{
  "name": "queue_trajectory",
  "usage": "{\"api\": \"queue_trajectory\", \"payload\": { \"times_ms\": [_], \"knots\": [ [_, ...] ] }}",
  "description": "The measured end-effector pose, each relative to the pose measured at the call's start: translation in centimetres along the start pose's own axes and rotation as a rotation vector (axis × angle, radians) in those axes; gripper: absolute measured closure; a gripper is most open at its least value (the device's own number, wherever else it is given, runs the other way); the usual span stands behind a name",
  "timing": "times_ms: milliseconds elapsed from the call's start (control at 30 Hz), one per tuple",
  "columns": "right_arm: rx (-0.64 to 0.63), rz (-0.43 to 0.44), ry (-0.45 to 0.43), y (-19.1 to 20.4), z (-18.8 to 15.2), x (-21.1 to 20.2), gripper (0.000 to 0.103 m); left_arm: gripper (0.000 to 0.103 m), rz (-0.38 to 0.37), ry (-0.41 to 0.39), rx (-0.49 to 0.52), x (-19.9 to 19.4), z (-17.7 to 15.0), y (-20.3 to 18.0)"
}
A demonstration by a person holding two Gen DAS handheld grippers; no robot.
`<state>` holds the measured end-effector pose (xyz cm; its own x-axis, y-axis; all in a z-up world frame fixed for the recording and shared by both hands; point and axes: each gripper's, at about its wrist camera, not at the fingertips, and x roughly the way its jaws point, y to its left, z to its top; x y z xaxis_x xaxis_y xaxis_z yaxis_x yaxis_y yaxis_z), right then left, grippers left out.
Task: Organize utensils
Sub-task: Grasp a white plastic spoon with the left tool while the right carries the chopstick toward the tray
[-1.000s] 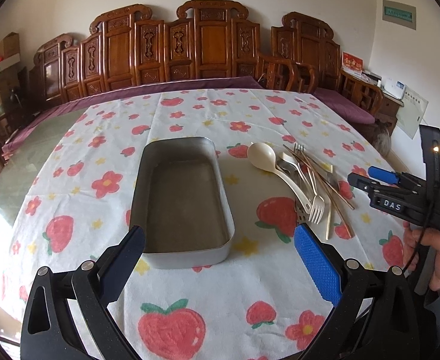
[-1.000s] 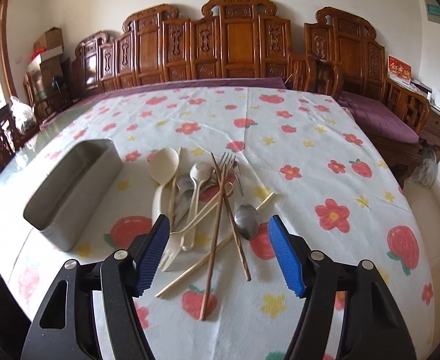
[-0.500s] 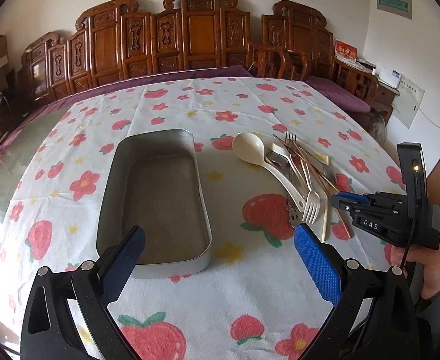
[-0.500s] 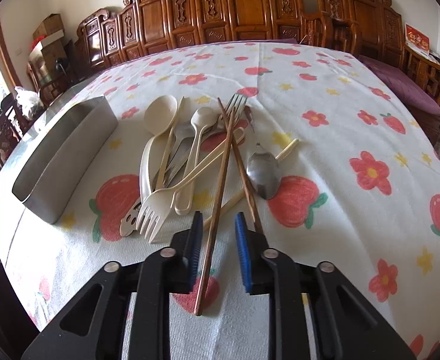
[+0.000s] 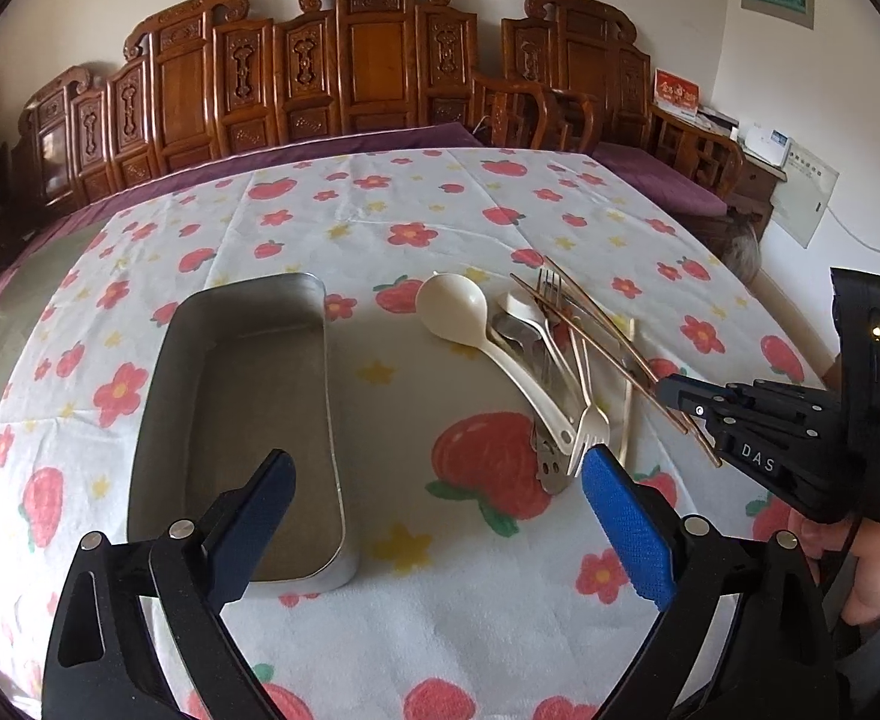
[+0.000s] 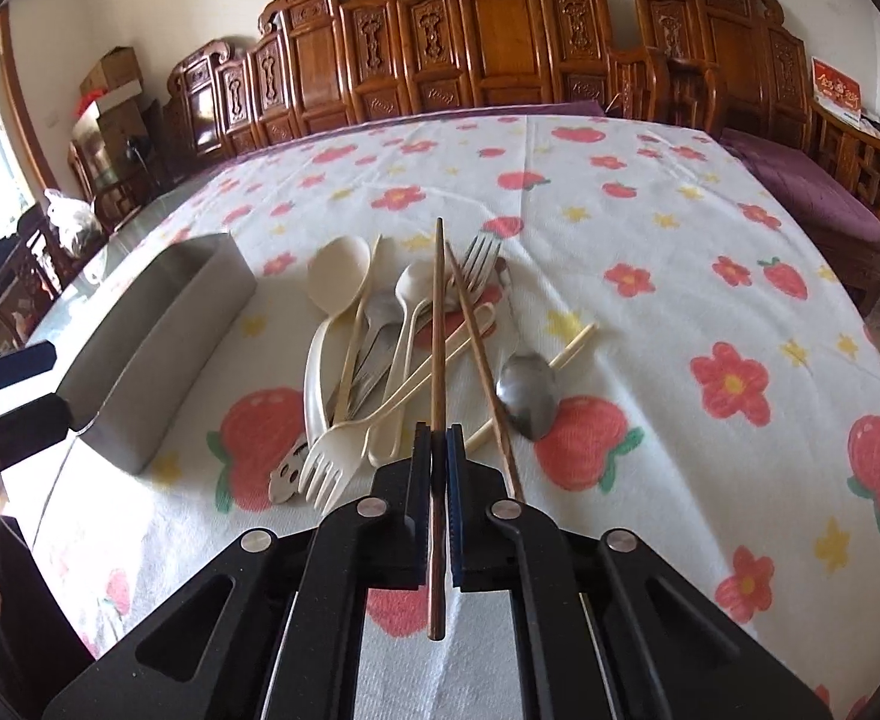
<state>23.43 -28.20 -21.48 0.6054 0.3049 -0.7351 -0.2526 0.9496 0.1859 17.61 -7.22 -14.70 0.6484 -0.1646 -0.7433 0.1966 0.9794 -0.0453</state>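
Since a second ago right gripper [image 6: 438, 456] has just closed, now clamped on brown chopstick [image 6: 437, 324] over the utensil pile [image 6: 392, 354]. Left gripper [image 5: 437, 495] jaws wide, empty, tilted down beside metal tray [image 5: 248, 396]. Tablecloth [image 5: 380, 222] bare beyond.

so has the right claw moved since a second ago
Yes. The right claw has dropped toward the tablecloth and has just been closing, now shut on one brown chopstick.

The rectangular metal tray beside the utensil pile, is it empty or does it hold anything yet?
Empty. The rectangular metal tray shows only its bare floor; every utensil lies outside it on the strawberry-print tablecloth.
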Motion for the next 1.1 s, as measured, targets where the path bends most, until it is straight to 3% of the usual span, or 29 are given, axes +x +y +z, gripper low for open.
{"api": "queue_trajectory", "payload": {
  "times_ms": [367,667,900,1100],
  "knots": [
    [0.049,-0.007,-0.036,-1.8,1.0,-0.5,0.097,0.038,-0.059,0.053,-0.017,4.5,1.8,-2.5],
    [0.069,-0.009,-0.038,-2.2,1.0,-0.5,0.097,0.05,-0.061,0.099,-0.039,8.7,3.6,-4.1],
    [0.063,-0.002,-0.039,-1.8,1.0,-0.5,0.097,0.053,-0.051,0.13,-0.086,11.1,4.0,-3.7],
    [0.068,-0.003,-0.036,-1.6,1.0,-0.5,0.097,0.067,-0.059,0.169,-0.14,12.4,3.9,-2.8]
  ]
}}
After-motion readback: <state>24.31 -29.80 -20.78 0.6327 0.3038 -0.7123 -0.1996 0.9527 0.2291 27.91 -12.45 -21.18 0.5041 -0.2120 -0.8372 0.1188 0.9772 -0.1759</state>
